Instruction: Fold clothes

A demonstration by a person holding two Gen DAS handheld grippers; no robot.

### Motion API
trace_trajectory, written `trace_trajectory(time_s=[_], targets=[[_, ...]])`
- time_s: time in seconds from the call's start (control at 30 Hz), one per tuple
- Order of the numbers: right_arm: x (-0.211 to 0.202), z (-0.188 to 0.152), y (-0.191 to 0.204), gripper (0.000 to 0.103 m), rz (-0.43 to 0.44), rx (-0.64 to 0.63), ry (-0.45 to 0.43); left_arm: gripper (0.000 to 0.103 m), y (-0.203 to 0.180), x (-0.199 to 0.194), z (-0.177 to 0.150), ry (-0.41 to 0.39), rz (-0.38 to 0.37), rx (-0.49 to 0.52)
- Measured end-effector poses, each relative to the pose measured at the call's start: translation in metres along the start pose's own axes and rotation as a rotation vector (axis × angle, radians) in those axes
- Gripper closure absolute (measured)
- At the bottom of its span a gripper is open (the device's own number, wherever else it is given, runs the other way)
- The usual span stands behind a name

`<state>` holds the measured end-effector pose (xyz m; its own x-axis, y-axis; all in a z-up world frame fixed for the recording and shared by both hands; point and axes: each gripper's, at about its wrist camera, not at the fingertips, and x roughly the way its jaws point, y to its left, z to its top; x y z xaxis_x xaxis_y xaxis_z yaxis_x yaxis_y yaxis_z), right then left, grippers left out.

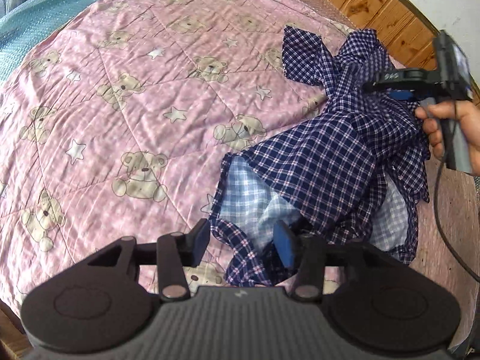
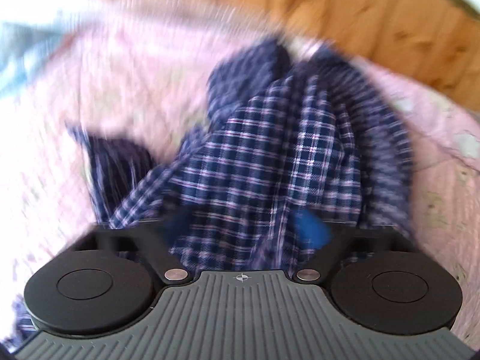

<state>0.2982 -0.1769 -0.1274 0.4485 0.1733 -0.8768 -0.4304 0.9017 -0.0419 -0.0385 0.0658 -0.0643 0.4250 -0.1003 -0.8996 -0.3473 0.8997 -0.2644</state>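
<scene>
plaid shirt [image 1: 324, 162] lies bunched on teddy-bear quilt [image 1: 120, 90]. my left gripper [image 1: 244, 244] spread at hem; right gripper [image 2: 246, 234] pinching cloth, lifted. i judge: shake flat, keep grip firm.

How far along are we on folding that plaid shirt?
Early. No fold is done: the plaid shirt lies bunched on the pink quilt, pale inside showing. In hand: the right gripper is lifting its upper part; the left gripper is open around the near hem. Spreading flat and all folds remain.

Both wrist views, close over shirt [image 1: 324, 162]
</scene>
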Motion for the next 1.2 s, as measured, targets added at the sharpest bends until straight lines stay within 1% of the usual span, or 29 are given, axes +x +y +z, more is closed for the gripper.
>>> trace_trajectory(time_s=[0.03,0.13,0.2,0.27,0.3,0.33,0.37,0.43,0.47,0.53,0.57,0.6,0.63,0.67,0.7,0.73,0.77,0.8,0.83,0.87,0.93,1.0,1.03,1.07,1.1,1.13,1.2], targets=[[0.012,0.003,0.009,0.103,-0.012,-0.032,0.043,0.056,0.0,-0.003,0.001,-0.012,-0.004,-0.003],[-0.025,0.001,-0.002,0.103,-0.019,-0.025,-0.062,0.055,0.0,-0.015,0.002,-0.05,-0.012,-0.008],[-0.077,-0.008,-0.028,0.103,-0.018,0.049,-0.182,0.054,0.006,-0.027,0.001,-0.075,-0.023,-0.012],[-0.124,-0.026,-0.066,0.103,-0.072,0.146,-0.261,0.052,0.012,-0.027,0.004,-0.087,-0.044,-0.028],[-0.137,-0.042,-0.09,0.103,-0.132,0.189,-0.262,0.051,0.015,-0.026,0.005,-0.088,-0.055,-0.037],[-0.15,-0.059,-0.114,0.103,-0.194,0.232,-0.26,0.051,0.018,-0.024,0.005,-0.088,-0.066,-0.047],[-0.147,-0.077,-0.138,0.103,-0.264,0.259,-0.217,0.051,0.019,-0.023,0.007,-0.085,-0.074,-0.05],[-0.125,-0.119,-0.186,0.103,-0.38,0.322,-0.071,0.051,0.018,-0.019,0.012,-0.081,-0.095,-0.048],[-0.114,-0.137,-0.205,0.103,-0.425,0.354,0.016,0.051,0.016,-0.017,0.015,-0.079,-0.108,-0.043],[-0.119,-0.164,-0.217,0.102,-0.427,0.421,0.042,0.05,0.009,-0.016,0.023,-0.094,-0.117,-0.011],[-0.127,-0.162,-0.206,0.095,-0.404,0.407,0.003,0.048,0.004,-0.017,0.027,-0.104,-0.119,0.006],[-0.133,-0.152,-0.187,0.093,-0.362,0.362,-0.035,0.046,0.0,-0.018,0.031,-0.111,-0.12,0.015],[-0.135,-0.137,-0.165,0.082,-0.297,0.309,-0.083,0.043,-0.004,-0.019,0.035,-0.118,-0.12,0.024],[-0.139,-0.123,-0.142,0.055,-0.234,0.265,-0.128,0.043,-0.008,-0.019,0.039,-0.12,-0.124,0.029],[-0.143,-0.11,-0.12,0.041,-0.171,0.221,-0.173,0.043,-0.011,-0.019,0.042,-0.122,-0.128,0.033],[-0.139,-0.091,-0.095,0.024,-0.132,0.167,-0.211,0.042,-0.014,-0.02,0.043,-0.124,-0.123,0.038],[-0.136,-0.072,-0.07,0.017,-0.096,0.112,-0.249,0.042,-0.018,-0.021,0.045,-0.126,-0.117,0.042],[-0.125,-0.049,-0.042,0.016,-0.073,0.055,-0.264,0.041,-0.02,-0.023,0.045,-0.13,-0.114,0.042],[-0.11,-0.032,-0.02,0.015,-0.061,-0.003,-0.261,0.038,-0.022,-0.025,0.045,-0.134,-0.111,0.041],[-0.095,-0.02,0.0,0.015,-0.059,-0.051,-0.247,0.036,-0.024,-0.027,0.043,-0.136,-0.102,0.035],[-0.055,-0.005,0.028,0.015,-0.062,-0.134,-0.181,0.034,-0.026,-0.03,0.039,-0.14,-0.087,0.012],[-0.024,-0.004,0.047,0.019,-0.085,-0.208,-0.101,0.034,-0.024,-0.032,0.034,-0.142,-0.081,-0.024],[-0.009,-0.004,0.056,0.043,-0.096,-0.244,-0.061,0.034,-0.022,-0.033,0.031,-0.142,-0.08,-0.042],[-0.002,-0.006,0.055,0.082,-0.078,-0.248,-0.025,0.033,-0.02,-0.033,0.028,-0.142,-0.078,-0.061],[-0.018,-0.014,0.038,0.098,-0.089,-0.2,-0.048,0.033,-0.017,-0.033,0.025,-0.142,-0.076,-0.076],[-0.035,-0.022,0.02,0.102,-0.101,-0.149,-0.075,0.033,-0.013,-0.033,0.021,-0.141,-0.071,-0.091],[-0.07,-0.039,-0.016,0.103,-0.125,-0.045,-0.129,0.033,-0.005,-0.029,0.016,-0.133,-0.083,-0.121]])
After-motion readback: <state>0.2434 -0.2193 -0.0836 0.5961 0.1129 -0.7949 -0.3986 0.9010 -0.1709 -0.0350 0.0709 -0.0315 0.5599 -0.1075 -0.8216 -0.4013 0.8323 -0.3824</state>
